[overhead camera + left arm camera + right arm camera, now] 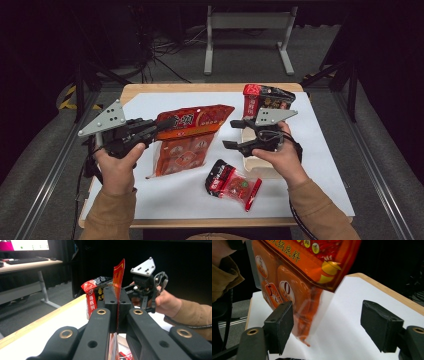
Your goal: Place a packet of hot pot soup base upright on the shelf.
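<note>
A large orange sauce packet (192,125) hangs lifted over the white sheet, its clear lower half trailing down to the left. My left gripper (162,122) is shut on the packet's left edge; in the left gripper view the thin orange edge (118,272) stands pinched between the closed jaws of that gripper (117,302). My right gripper (229,134) stands open just right of the packet, apart from it. In the right gripper view the packet (294,277) hangs ahead and to the left of that gripper (327,325), with nothing between the pads.
A red and black packet (265,100) stands at the back right of the white sheet (320,150). A small red and black packet (232,182) lies near the front. A pale shallow box (252,152) sits under the right hand. Wooden table edges frame the sheet.
</note>
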`<move>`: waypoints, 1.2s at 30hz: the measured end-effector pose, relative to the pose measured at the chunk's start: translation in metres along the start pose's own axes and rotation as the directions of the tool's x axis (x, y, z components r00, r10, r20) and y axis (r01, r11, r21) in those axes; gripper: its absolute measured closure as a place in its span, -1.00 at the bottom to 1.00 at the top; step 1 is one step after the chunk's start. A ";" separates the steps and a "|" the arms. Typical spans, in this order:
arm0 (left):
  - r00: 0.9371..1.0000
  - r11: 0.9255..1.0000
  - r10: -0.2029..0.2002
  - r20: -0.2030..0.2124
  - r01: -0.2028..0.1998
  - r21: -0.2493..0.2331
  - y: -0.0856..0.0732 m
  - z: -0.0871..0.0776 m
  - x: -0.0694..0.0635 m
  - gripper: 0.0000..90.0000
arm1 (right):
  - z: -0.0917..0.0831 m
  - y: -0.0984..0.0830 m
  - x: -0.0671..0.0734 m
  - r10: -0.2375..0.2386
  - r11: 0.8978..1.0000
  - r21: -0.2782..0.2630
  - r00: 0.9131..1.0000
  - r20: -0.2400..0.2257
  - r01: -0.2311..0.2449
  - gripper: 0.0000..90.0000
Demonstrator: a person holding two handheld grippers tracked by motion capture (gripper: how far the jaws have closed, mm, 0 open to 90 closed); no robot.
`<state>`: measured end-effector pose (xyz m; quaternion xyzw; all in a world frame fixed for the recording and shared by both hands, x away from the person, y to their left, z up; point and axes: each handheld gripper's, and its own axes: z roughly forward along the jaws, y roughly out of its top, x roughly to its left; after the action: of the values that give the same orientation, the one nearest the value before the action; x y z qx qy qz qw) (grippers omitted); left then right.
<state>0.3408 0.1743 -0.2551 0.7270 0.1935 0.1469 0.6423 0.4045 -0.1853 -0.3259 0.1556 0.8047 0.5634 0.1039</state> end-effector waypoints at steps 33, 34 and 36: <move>0.998 1.000 0.012 0.066 -0.011 -0.017 -0.001 0.012 -0.007 1.00 | 0.040 -0.002 0.012 -0.037 0.997 -0.080 0.988 -0.150 0.025 -0.46; 0.998 1.000 0.013 0.063 -0.012 -0.018 -0.001 0.012 -0.007 1.00 | 0.040 -0.002 0.012 -0.036 0.997 -0.079 0.987 -0.159 0.023 -0.38; 0.998 1.000 0.011 0.061 -0.010 -0.023 -0.001 0.012 -0.006 1.00 | 0.039 -0.002 0.012 -0.036 0.997 -0.078 0.986 -0.166 0.023 -0.32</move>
<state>0.3404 0.1610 -0.2578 0.7248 0.1683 0.1299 0.6553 0.4063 -0.1471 -0.3409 0.0920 0.7908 0.6031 0.0502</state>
